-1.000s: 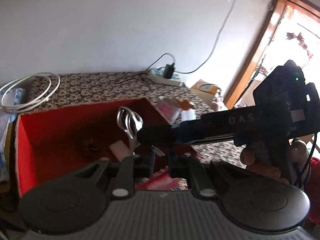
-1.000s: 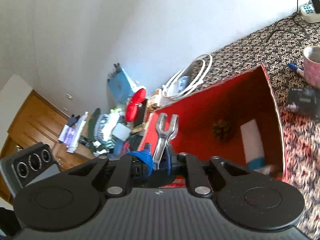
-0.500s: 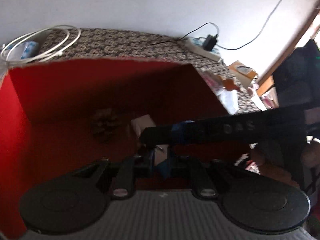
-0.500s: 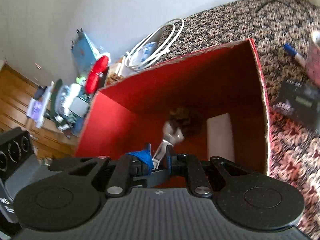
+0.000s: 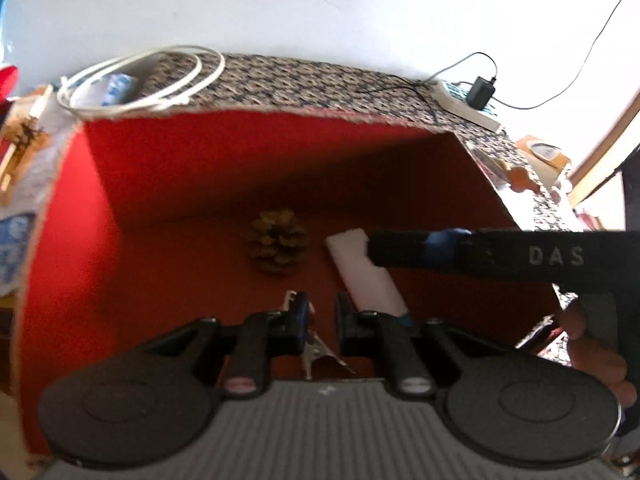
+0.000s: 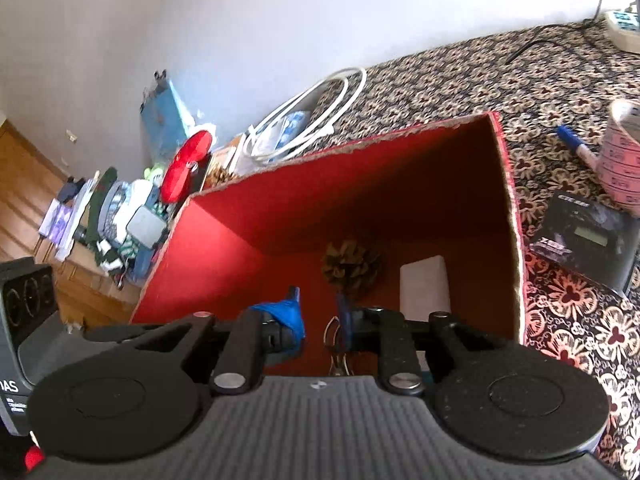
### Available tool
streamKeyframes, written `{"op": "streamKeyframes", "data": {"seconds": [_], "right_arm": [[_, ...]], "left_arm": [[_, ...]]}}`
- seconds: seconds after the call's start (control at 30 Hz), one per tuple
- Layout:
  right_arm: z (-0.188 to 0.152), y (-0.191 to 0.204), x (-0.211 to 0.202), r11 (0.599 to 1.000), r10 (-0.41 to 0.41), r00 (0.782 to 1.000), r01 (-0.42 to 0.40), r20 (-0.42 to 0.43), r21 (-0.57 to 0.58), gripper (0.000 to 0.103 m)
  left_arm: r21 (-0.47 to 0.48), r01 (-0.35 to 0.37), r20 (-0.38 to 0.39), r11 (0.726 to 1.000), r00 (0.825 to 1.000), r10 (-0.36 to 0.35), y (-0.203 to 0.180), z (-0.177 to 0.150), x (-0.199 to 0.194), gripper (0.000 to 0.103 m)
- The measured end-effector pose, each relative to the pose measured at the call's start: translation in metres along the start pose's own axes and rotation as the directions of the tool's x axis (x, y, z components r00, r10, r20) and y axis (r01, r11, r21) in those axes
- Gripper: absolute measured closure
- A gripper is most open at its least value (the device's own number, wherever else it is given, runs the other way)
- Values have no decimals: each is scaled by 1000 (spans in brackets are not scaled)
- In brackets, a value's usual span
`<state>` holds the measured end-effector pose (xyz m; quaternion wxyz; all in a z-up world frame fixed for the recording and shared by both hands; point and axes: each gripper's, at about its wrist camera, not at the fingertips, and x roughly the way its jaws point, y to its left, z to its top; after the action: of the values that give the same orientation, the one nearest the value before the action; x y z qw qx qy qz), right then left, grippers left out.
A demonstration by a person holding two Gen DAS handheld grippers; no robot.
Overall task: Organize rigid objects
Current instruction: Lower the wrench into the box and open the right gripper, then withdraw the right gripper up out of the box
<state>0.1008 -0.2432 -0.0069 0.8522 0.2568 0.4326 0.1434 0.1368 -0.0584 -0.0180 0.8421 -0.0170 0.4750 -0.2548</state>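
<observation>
- Left wrist view: the left tool points down into a red box that stands on the patterned bench.
- Its fingers are drawn close and clamped on the scissors, which sit low between them, with the metal ends splayed towards 6 o'clock.
- On the box floor a pine cone lies at 12 o'clock from the fingers, and a white block lies just beside it at 1 o'clock.
- The right tool reaches in from 3 o'clock, its tip over the far end of the block; a hand grips its body.
- A coiled white cable lies beyond the box at 11 o'clock, and a power strip at 1 o'clock.
- Right wrist view: the right tool hangs over the same box; its jaws have just been opening and stand apart.
- The wrench is between them, against the 3 o'clock finger and no longer squeezed.
- The pine cone sits at 12 o'clock, the block at 2 o'clock.
- Outside the box at 3 o'clock lies a black case, with a pink cup and a blue pen beyond it.
</observation>
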Motion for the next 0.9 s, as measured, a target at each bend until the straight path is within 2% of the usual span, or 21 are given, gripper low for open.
{"op": "streamKeyframes", "data": {"seconds": [0.1,0.17,0.23,0.37,0.43,0.57,0.7,0.9], "right_arm": [[-7,5,-8,1000,-22,999,22,33,4,98],[-12,9,-13,999,-34,998,34,50,2,98],[-17,15,-18,999,-49,996,49,70,-3,97],[-26,28,-29,996,-81,991,84,108,-21,97],[-31,34,-33,995,-92,988,96,126,-30,97],[-40,46,-41,993,-102,983,110,150,-43,97],[-49,56,-48,990,-121,978,132,168,-57,96],[-64,67,-58,988,-125,974,139,188,-67,95]], "left_arm": [[13,-54,13,998,998,54,-2,2,-8,93],[24,-86,22,996,996,85,-3,1,-14,88],[33,-104,31,994,994,103,-4,0,-20,75],[63,-159,59,985,986,156,-9,-3,-33,64],[78,-201,88,977,977,194,-11,-5,-41,52],[98,-241,123,966,966,228,-16,-10,-57,51],[104,-244,146,964,963,228,-20,-17,-71,47],[122,-290,184,949,946,265,-29,-33,-89,44]]}}
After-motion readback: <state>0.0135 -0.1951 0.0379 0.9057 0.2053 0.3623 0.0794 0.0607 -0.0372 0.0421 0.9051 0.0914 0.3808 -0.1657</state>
